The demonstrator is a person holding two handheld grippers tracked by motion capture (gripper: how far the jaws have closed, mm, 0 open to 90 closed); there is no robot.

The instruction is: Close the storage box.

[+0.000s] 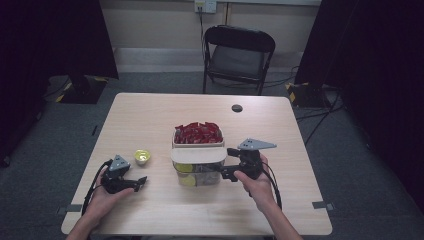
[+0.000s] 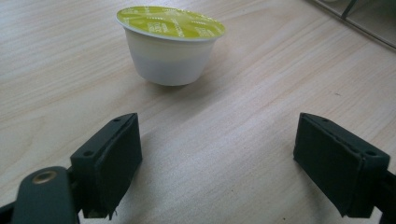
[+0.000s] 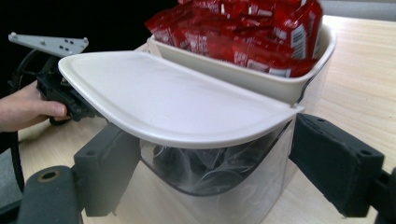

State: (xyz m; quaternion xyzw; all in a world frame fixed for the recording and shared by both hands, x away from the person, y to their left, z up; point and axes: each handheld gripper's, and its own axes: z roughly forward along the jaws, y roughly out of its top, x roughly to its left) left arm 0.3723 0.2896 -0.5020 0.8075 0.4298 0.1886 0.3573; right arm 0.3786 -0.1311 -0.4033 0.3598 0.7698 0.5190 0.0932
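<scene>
A small white coffee pod (image 1: 142, 157) with a yellow-green foil lid (image 2: 170, 23) stands upright on the wooden table (image 1: 150, 115). My left gripper (image 1: 140, 183) rests just in front of the pod (image 2: 168, 56), open, with bare table between its jaws (image 2: 217, 158). A clear plastic bin (image 1: 198, 175) with a cream hinged lid (image 3: 168, 100) carries a cream tray of red sachets (image 3: 243, 32) on top. My right gripper (image 1: 228, 163) sits at the bin's right end, open. Its jaws flank the clear wall (image 3: 224, 172) under the lid without pressing on it.
Dark and yellow-green pods show dimly through the bin's clear wall (image 1: 187, 172). A small black disc (image 1: 237, 108) lies near the table's far edge. A black folding chair (image 1: 238, 55) stands behind the table. The left hand and its gripper (image 3: 60, 93) show beyond the bin.
</scene>
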